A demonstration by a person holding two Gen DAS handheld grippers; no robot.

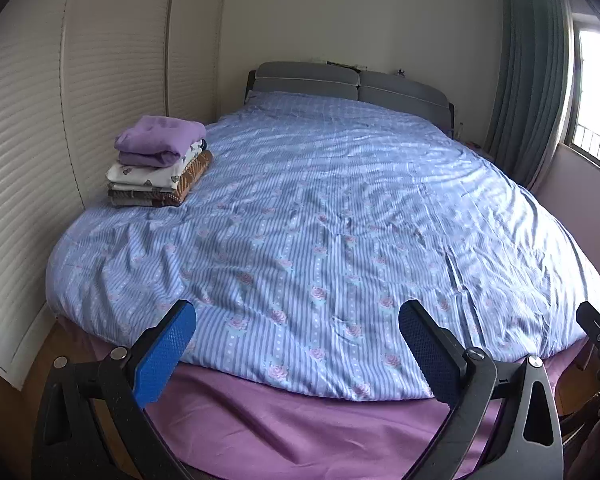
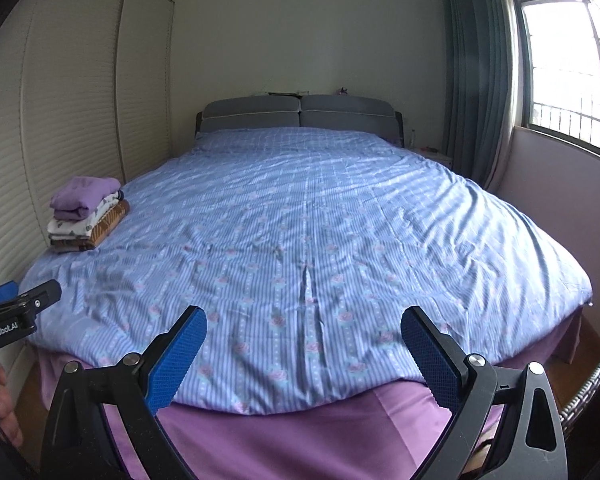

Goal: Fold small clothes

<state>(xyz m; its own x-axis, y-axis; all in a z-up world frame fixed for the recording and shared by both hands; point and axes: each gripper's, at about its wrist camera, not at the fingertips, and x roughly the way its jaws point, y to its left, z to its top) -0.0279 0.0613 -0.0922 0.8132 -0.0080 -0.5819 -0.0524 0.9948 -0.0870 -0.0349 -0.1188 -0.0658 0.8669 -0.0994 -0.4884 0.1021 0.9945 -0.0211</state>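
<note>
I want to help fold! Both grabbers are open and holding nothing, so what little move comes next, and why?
Probably turn away to look for another garment. The left gripper and right gripper hang open and empty above the foot of the bed. The only clothes showing are the stack of folded clothes on the bed by the wardrobe, and it looks finished. No unfolded piece shows in either view.

"GenRobot.AI" (white) on left tongs

Left tongs spread wide, gripping nothing, level; right tongs likewise spread, nothing between blue pads, side by side
</note>
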